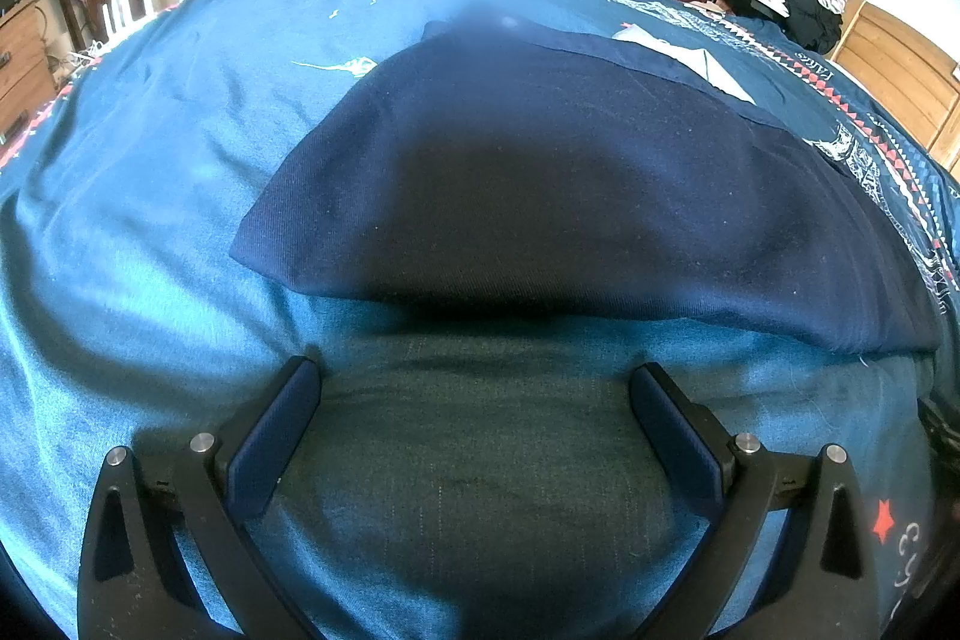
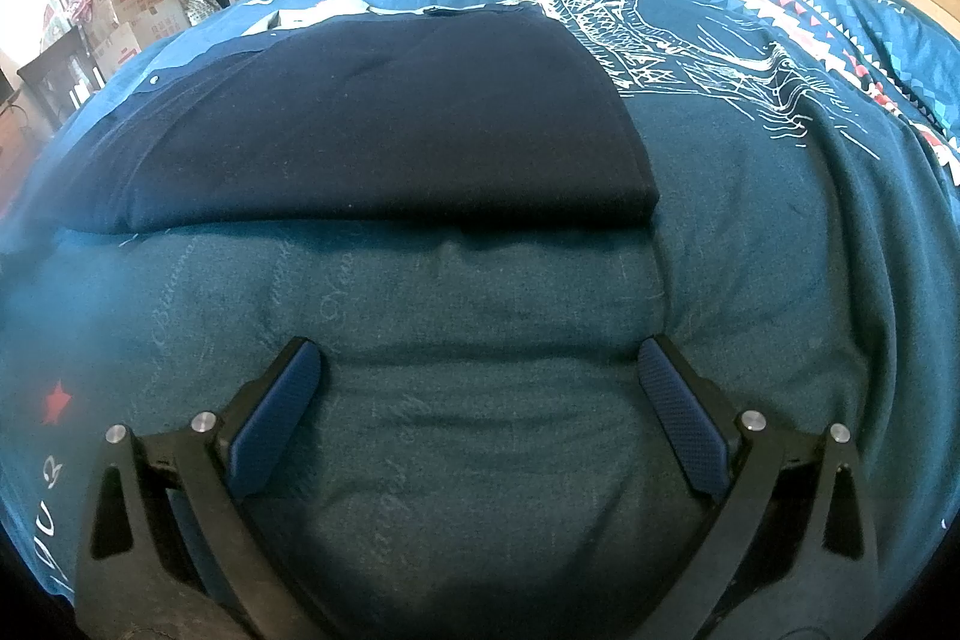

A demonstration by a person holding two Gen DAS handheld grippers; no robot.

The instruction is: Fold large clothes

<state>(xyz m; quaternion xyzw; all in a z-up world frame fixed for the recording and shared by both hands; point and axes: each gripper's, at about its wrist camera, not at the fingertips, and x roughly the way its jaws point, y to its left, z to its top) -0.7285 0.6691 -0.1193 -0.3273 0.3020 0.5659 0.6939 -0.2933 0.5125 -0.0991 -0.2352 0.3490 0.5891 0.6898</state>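
Left wrist view: left gripper (image 1: pixel 474 388) jaws spread, empty, near folded navy garment (image 1: pixel 540 196) on teal bedspread (image 1: pixel 150 220); right gripper (image 2: pixel 480 370) likewise.

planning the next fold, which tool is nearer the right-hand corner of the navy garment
Right. The right tool sits open just short of the navy garment, whose near right corner lies just ahead of it. The left tool, also open, faces the garment's left end.
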